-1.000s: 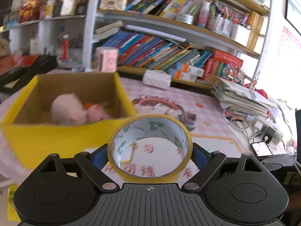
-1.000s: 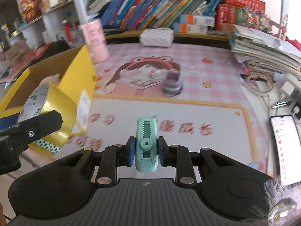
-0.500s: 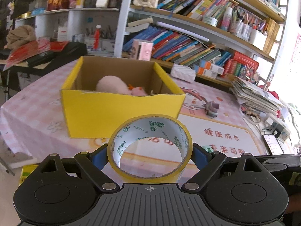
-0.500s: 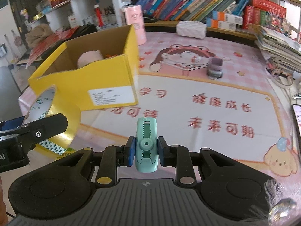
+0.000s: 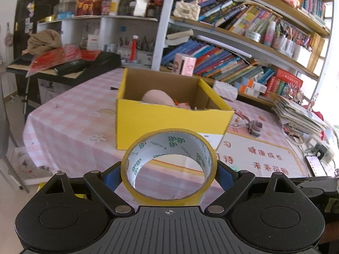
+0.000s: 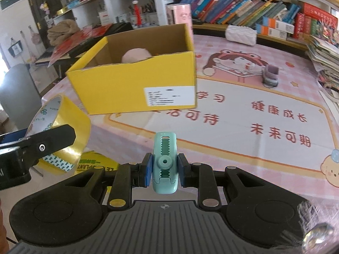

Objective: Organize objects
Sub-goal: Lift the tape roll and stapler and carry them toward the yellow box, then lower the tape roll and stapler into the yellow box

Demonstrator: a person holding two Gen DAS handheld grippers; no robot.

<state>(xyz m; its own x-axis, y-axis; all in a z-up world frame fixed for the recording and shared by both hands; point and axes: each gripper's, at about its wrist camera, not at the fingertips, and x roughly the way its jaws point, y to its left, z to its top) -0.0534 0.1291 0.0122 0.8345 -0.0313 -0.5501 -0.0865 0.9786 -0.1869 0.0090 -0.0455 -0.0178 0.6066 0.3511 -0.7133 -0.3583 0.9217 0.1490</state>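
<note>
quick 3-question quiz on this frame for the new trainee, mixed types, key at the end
1. True or false: the yellow box on the table is empty.
2. What does the left gripper hold?
A. a roll of yellow tape
B. a phone
C. a book
3. Fill in: the right gripper is shut on a small ____ clip-like tool.

Key:
1. False: a pink plush toy lies inside.
2. A
3. Teal (mint green)
</note>
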